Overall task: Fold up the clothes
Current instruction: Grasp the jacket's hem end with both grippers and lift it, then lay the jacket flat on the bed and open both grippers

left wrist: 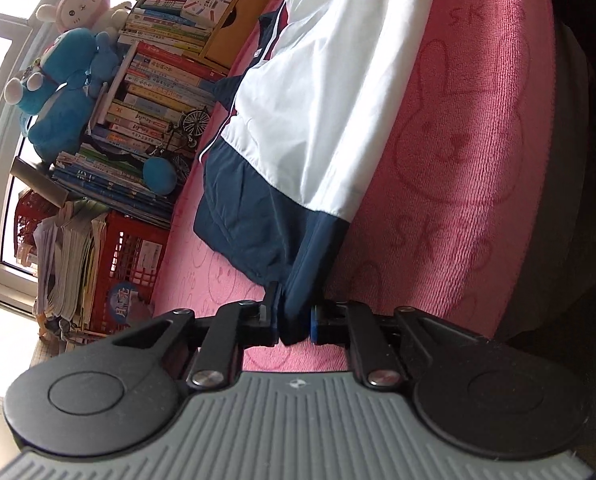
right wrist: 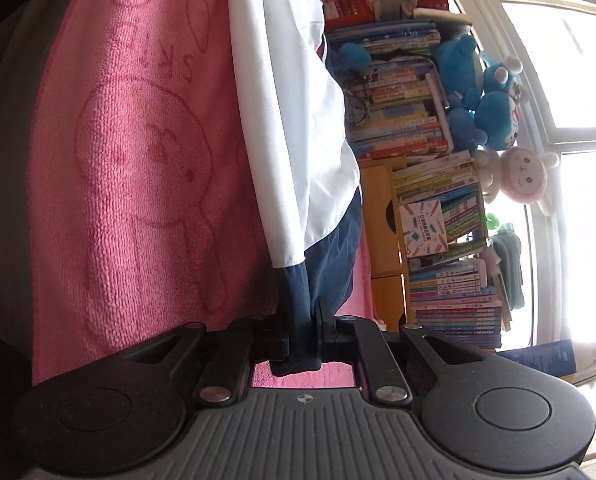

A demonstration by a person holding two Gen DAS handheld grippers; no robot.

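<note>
Lying spread across a pink terry blanket, smooth white-and-navy jacket, thin woven shell cloth, lightly creased, with a red and white stripe near the collar. Pinched at a navy cuff by the left gripper, jaws pressed onto the bunched fabric, blue pad showing on one finger. Pinched likewise at a second navy cuff by the right gripper, jaws closed tight on the narrow fold, white sleeve rising beyond it. Looped, nubbly pile on the blanket, embossed with rabbit outlines and letters. Beyond the blanket's far edge, stacked books, flat spines in many colours; a red plastic lattice crate; soft blue plush toy and pink-hooded plush before a bright window.
</note>
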